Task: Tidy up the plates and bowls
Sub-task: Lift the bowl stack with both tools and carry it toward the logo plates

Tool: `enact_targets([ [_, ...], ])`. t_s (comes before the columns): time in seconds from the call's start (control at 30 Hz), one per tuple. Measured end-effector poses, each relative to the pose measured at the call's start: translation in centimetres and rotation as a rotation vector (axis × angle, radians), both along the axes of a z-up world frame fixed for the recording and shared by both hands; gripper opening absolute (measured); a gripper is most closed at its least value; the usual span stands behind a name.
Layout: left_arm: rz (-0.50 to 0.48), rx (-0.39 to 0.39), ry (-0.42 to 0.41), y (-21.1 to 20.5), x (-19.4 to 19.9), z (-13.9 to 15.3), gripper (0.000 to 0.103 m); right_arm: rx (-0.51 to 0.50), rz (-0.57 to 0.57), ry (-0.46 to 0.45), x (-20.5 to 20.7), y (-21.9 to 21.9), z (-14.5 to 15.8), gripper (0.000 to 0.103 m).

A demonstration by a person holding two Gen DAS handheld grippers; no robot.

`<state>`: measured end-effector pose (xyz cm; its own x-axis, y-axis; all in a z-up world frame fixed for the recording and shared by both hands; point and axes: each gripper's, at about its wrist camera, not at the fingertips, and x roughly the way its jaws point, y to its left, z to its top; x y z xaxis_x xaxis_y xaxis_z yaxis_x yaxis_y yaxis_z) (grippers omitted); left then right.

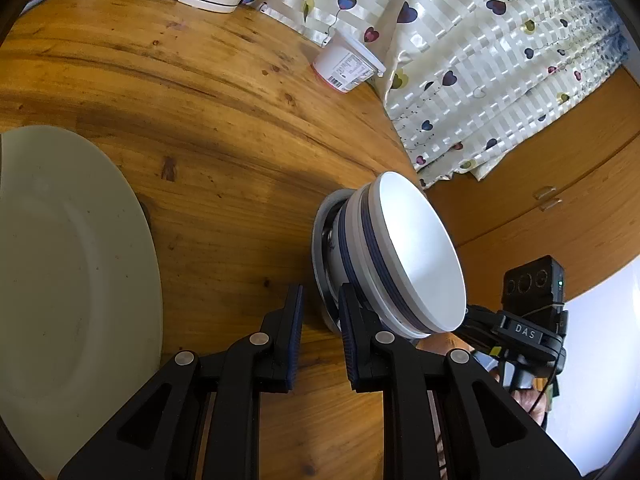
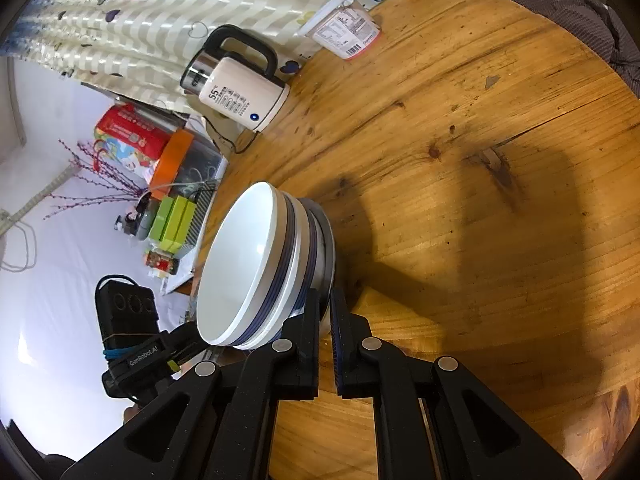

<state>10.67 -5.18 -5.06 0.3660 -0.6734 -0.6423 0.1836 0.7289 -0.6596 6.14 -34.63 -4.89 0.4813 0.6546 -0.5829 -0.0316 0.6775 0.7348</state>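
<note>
A stack of white bowls with blue bands (image 1: 416, 256) sits on a small grey plate (image 1: 320, 240) on the wooden table; it also shows in the right wrist view (image 2: 248, 264). A large white plate (image 1: 72, 264) lies at the left. My left gripper (image 1: 320, 320) is open, its fingers astride the grey plate's rim (image 1: 325, 300). My right gripper (image 2: 325, 312) is shut on the grey plate's rim (image 2: 328, 240) from the opposite side. The right gripper's body also shows in the left wrist view (image 1: 532, 320).
A white electric kettle (image 2: 240, 92) with its cord stands at the table's far edge. A white yogurt tub (image 2: 344, 28) sits by the heart-patterned curtain (image 1: 500, 60). Boxes and clutter (image 2: 160, 184) lie beyond the table edge.
</note>
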Motion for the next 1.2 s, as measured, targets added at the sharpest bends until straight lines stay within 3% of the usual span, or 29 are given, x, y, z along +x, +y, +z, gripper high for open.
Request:
enact_targets([
  [0.5,0.011,-0.063,0.023,0.64,0.33,-0.7,0.019,0.006,0.013,0.0,0.28,0.13,0.01,0.007],
  [0.9,0.012,-0.038,0.002,0.23,0.3,-0.21,0.008,0.024,0.005,0.011,0.51,0.06,-0.2,0.008],
  [1.2,0.009,-0.017,-0.008,0.04,0.38,-0.09,0.008,-0.009,-0.004,0.002,0.24,0.3,0.03,0.007],
])
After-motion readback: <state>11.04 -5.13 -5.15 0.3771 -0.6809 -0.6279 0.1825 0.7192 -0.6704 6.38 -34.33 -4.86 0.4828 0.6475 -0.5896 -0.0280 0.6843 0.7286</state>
